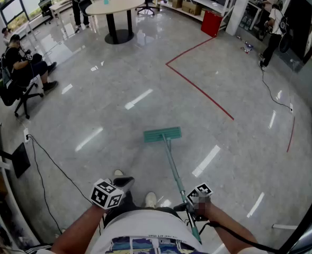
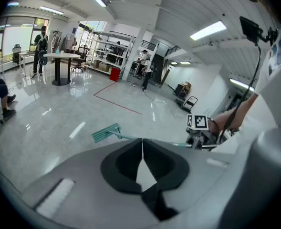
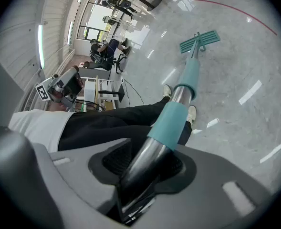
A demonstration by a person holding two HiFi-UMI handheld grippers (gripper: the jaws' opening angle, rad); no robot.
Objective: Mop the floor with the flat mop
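The person wears a white printed T-shirt (image 1: 145,230), black trousers (image 3: 111,123) and pale shoes (image 1: 151,199). The left gripper (image 2: 142,152) and right gripper (image 3: 145,168) are grey with black pads (image 2: 125,165), each bearing a cube (image 1: 107,193) of black-and-white square markers.

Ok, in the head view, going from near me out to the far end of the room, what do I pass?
right gripper → mop head → red line → table

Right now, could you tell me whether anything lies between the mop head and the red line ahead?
Nothing visible does: only bare floor separates the mop head from the red line. The black cable lies off to the left.
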